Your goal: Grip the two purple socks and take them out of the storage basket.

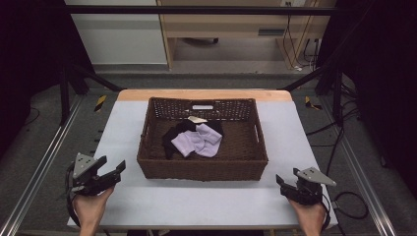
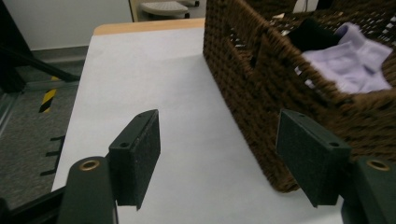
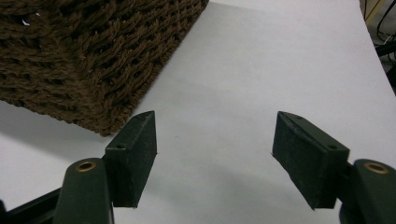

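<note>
Wicker basket [image 1: 202, 167] at table [image 1: 128, 123] centre, holding lilac cloth [image 1: 199, 141] atop black cloth [image 1: 172, 137]. Left gripper [image 1: 119, 169] near basket's front left corner, jaws wide apart, empty. Right gripper [image 1: 281, 184] near front right corner, jaws likewise spread, nothing between.

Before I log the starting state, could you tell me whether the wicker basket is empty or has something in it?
Not empty: the basket holds crumpled lilac cloth lying over black cloth.

light: dim, overhead | table [image 1: 275, 147]: brightest | surroundings: dark | focus: soft, grainy | glare: none
</note>
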Motion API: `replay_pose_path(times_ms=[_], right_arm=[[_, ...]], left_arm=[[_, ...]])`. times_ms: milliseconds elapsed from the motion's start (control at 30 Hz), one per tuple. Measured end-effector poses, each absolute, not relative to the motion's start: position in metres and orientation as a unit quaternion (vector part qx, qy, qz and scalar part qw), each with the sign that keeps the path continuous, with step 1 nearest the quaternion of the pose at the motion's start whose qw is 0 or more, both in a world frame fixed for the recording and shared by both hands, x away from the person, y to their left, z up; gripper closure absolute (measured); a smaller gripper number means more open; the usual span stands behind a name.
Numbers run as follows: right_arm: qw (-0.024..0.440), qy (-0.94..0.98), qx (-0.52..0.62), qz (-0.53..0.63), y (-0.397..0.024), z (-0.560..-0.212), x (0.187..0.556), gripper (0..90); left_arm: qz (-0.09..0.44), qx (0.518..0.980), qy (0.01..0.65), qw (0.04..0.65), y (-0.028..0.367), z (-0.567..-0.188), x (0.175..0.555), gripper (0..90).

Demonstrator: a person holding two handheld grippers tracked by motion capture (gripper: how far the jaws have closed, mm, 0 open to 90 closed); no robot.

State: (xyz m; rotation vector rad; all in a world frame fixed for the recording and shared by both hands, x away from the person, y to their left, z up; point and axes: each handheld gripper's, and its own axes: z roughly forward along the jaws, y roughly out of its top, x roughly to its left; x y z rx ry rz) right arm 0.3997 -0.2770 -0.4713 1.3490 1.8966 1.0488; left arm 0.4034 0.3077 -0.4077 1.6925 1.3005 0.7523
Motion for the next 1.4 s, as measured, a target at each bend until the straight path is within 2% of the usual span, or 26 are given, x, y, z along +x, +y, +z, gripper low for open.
replay_pose_path(times_ms=[633,1067,1400], right_arm=[[0.295,0.708,0.506,0.395,-0.276,-0.471,0.398,31.6],[0.292,0.708,0.507,0.395,-0.277,-0.472,0.397,32.2],[0.291,0.708,0.508,0.395,-0.276,-0.472,0.398,32.4]], left_arm=[[0.302,0.675,0.486,0.466,0.288,-0.367,0.404,32.4],[0.292,0.676,0.458,0.499,0.253,-0.346,0.431,34.2],[0.296,0.690,0.439,0.493,0.230,-0.339,0.453,34.1]])
